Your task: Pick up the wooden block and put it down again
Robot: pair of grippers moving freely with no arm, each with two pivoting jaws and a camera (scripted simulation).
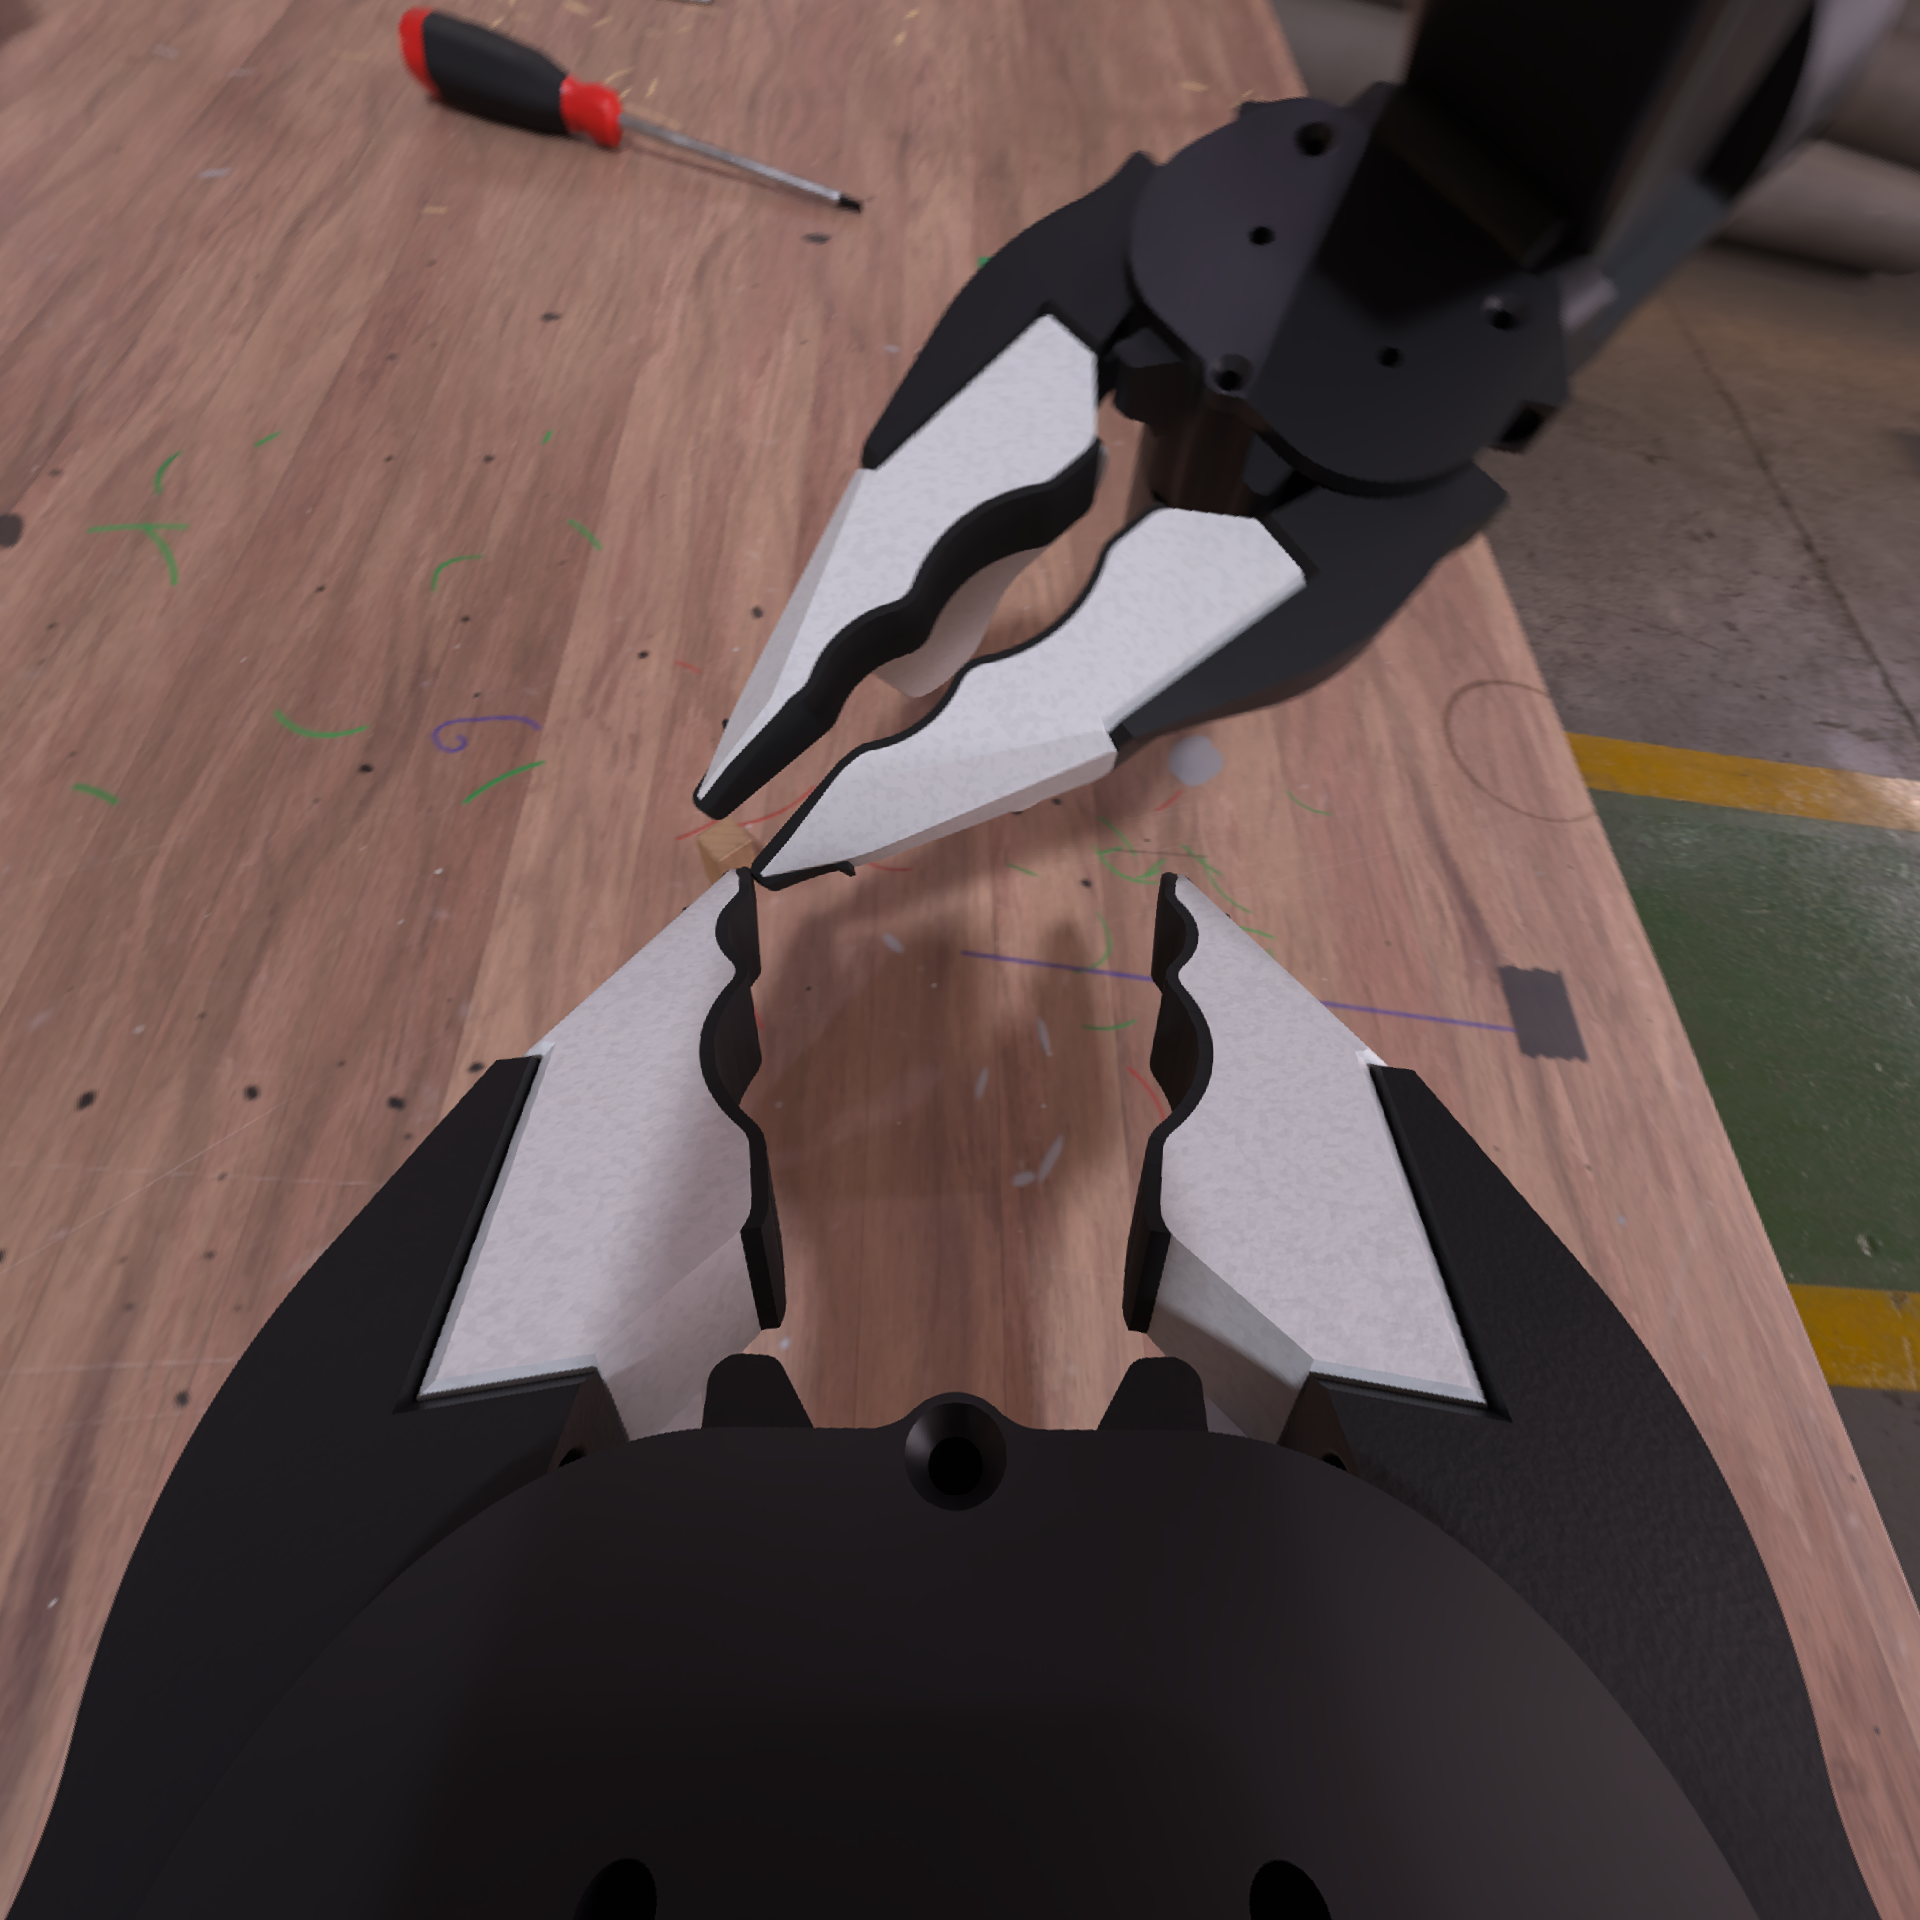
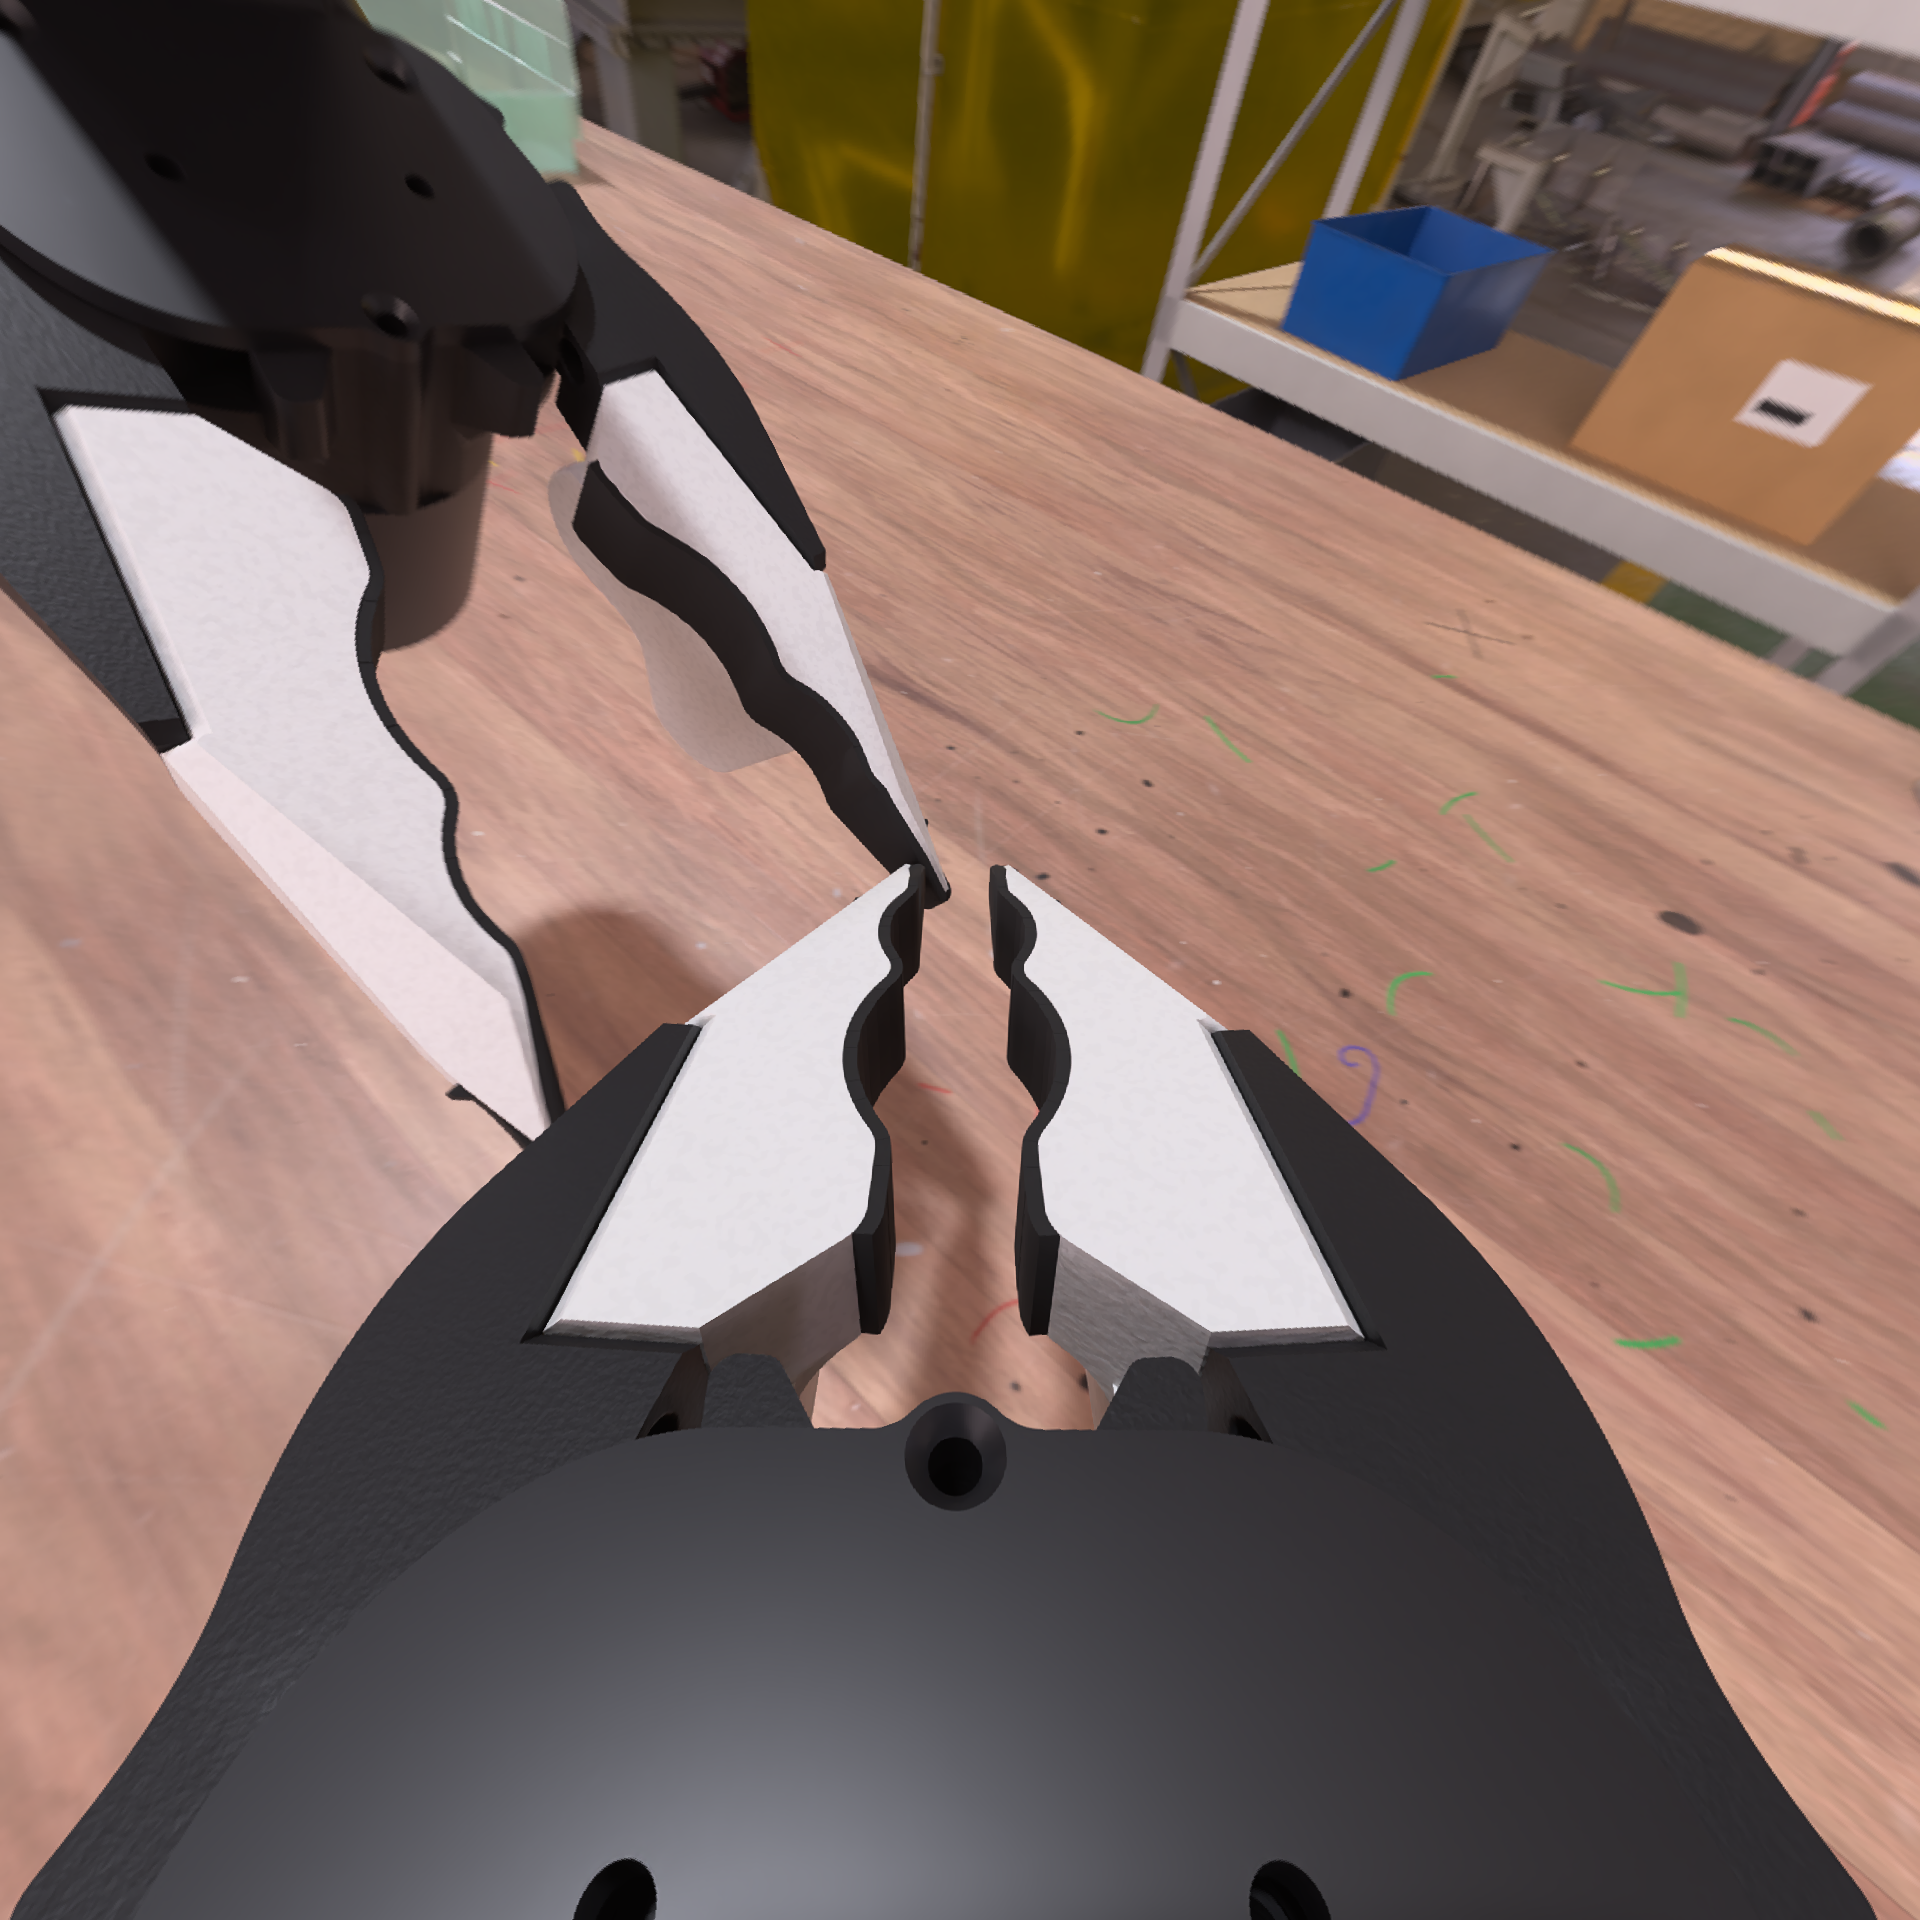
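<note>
We see the block [image 1: 722, 854] as a small tan piece lying on the table [image 1: 312, 623], mostly hidden behind two fingertips that meet just in front of it. The right gripper [image 1: 740, 831] reaches down to it with jaws a narrow gap apart; we cannot tell whether they touch the block. Our left gripper [image 1: 956, 883] hangs spread wide, gripping nothing, its left fingertip just beside the block. A screwdriver [image 1: 582, 104] lies well apart, farther back.
</note>
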